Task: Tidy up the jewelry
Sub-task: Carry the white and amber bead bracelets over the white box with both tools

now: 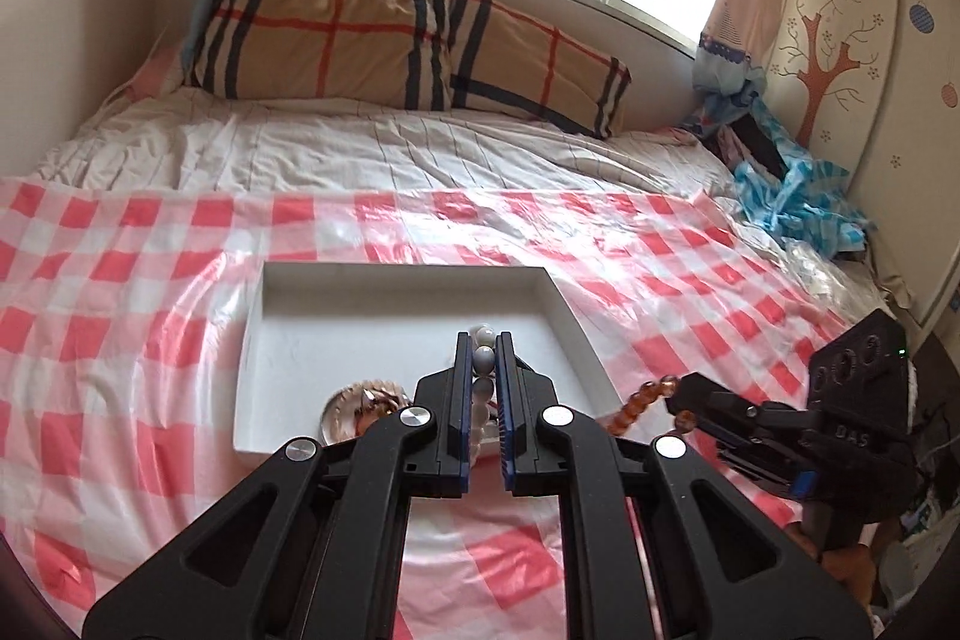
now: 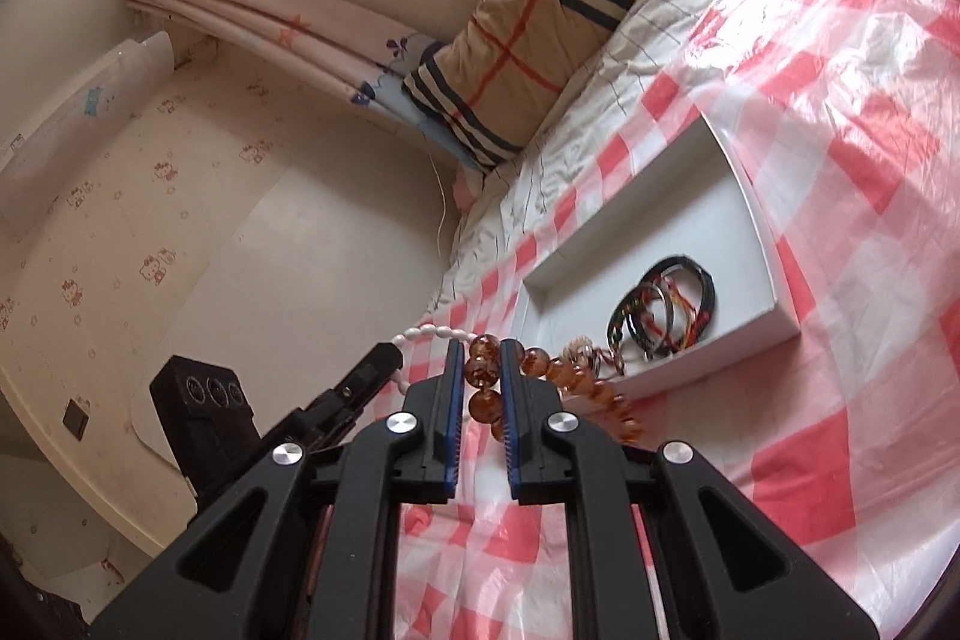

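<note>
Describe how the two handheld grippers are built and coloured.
Both the left gripper and the right gripper are matte black plastic linkages with cut-out arms, round silver pivot bolts and blue ribbed pads lining their fingers. The right gripper's body carries three round sockets and white lettering.

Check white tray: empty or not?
Not empty. The white tray holds a pile of dark cord bracelets at one end in the right wrist view; the rest is bare.
</note>
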Available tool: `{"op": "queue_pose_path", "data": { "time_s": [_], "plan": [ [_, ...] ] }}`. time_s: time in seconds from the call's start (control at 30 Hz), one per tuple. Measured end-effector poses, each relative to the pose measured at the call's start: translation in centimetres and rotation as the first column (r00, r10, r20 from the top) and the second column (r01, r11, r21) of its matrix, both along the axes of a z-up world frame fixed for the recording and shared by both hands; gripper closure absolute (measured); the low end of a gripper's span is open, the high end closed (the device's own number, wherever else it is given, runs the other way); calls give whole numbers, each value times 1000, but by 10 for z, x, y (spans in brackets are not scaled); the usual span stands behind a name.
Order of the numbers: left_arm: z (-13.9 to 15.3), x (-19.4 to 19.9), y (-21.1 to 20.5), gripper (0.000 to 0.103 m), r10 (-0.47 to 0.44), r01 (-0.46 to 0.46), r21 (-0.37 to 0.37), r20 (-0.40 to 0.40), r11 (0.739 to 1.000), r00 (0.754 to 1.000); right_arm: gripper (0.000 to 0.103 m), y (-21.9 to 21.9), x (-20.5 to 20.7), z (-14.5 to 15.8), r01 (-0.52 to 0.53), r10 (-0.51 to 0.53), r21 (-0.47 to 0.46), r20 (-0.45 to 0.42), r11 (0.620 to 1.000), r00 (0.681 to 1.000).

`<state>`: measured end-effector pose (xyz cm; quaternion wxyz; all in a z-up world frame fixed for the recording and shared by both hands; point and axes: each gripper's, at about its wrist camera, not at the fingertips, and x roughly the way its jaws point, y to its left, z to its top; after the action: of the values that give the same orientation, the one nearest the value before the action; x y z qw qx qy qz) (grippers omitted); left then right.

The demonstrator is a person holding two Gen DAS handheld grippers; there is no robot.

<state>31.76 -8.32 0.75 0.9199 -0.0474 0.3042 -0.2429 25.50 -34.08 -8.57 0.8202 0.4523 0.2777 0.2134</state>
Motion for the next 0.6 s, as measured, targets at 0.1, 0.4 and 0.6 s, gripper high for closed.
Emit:
{"op": "queue_pose_path", "data": {
  "time_s": [0.1,0.4,0.6],
  "plan": [
    [-3,-1,-4,96,36,-37,31,35,999,999,91,-2,8,2,8,-8,6,12,1000,1000],
    [-16,4,-3,96,92,-96,95,43,991,995,90,1,35,7,-3,-4,85,85,996,996],
    [-16,3,-3,96,95,-101,104,56,989,994,90,-1,35,-2,-7,-1,115,74,993,997]
  ]
}}
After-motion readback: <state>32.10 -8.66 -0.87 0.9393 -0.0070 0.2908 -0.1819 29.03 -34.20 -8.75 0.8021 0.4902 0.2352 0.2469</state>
